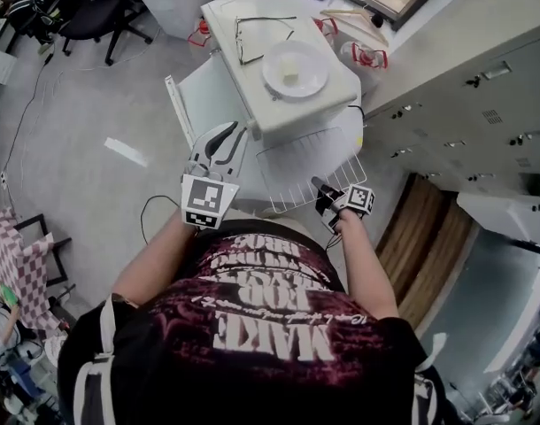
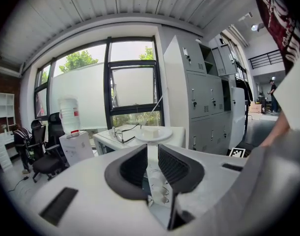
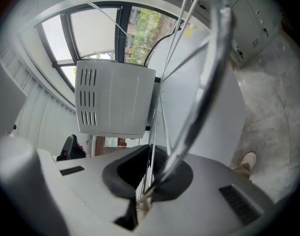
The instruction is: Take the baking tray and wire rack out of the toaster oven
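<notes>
Wire rack (image 1: pixel 310 171): already out of the toaster oven (image 1: pixel 224 11), hanging in the air just in front of it and above the grey floor (image 1: pixel 93 175). Looks clear of the opening, tilted, with its far edge near the oven's front.

Right gripper (image 1: pixel 323 191): jaws shut on a wire at the rack's near edge. Close up in the right gripper view, thin rods pinched between the dark pads of that gripper (image 3: pixel 149 177), with the frame sweeping up and away and the oven's vented side behind it.

Left gripper (image 1: pixel 224 144): jaws apart, nothing between them. Hovers beside the rack's left edge, near the oven's front left corner, not touching either. Points toward the oven in the left gripper view, with only open space in the gap.

Plate (image 1: pixel 295 69): white, sitting on top of the oven, with a small pale lump on it.

Baking tray: not visible in any view. Cannot tell whether it sits inside the oven or somewhere out of frame, since no view looks into the opening.

Progress, as a judgement: roughly halfway. Rack removed but not yet set down anywhere. Left to do: put the rack on a surface, then reach in for the tray if it is inside. Empty left gripper looks best placed for that.
</notes>
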`<action>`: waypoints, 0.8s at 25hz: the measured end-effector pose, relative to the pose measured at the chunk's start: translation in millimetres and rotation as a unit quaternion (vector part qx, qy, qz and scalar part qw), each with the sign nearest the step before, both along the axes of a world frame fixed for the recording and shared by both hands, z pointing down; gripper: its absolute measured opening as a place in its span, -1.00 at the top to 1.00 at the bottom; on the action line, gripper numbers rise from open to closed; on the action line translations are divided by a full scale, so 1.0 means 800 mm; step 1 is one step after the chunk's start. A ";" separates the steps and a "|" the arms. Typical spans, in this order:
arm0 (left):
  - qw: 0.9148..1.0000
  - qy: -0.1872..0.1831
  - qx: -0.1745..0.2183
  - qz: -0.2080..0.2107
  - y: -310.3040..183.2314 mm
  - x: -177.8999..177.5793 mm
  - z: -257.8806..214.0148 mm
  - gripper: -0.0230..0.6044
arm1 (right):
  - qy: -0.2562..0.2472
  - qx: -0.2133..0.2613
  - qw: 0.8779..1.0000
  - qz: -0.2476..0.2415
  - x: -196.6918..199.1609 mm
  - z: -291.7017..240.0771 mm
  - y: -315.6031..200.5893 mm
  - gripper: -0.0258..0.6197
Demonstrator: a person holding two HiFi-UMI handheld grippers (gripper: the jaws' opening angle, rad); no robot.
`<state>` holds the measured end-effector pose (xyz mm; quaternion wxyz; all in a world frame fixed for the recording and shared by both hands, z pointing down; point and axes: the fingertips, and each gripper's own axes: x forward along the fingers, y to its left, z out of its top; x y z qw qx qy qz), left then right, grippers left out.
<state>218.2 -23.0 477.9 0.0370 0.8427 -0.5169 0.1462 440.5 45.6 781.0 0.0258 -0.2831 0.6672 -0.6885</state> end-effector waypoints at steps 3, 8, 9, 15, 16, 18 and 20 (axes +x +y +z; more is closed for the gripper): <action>1.000 0.000 -0.003 -0.024 0.003 -0.018 0.002 0.71 | -0.007 -0.005 1.000 -0.018 -0.009 0.001 -0.013 0.90; 0.999 0.000 -0.005 -0.045 0.004 -0.032 0.007 0.71 | -0.014 -0.033 0.999 -0.023 -0.011 0.013 -0.020 0.90; 0.999 0.000 -0.004 -0.045 0.003 -0.033 0.008 0.71 | -0.012 -0.042 0.999 -0.018 -0.011 0.019 -0.019 0.89; 0.999 0.001 -0.004 -0.035 -0.004 -0.039 0.007 0.71 | 0.056 -0.087 0.995 -0.009 -0.007 0.035 -0.012 0.49; 0.999 0.002 -0.003 -0.032 -0.006 -0.040 0.005 0.71 | 0.063 -0.087 0.994 -0.012 -0.008 0.032 -0.012 0.38; 1.000 0.005 -0.001 -0.024 -0.013 -0.041 0.001 0.71 | 0.078 -0.090 0.993 -0.020 -0.009 0.026 -0.012 0.22; 1.000 0.007 0.001 -0.013 -0.019 -0.041 -0.003 0.71 | 0.091 -0.096 0.991 -0.025 -0.010 0.020 -0.009 0.08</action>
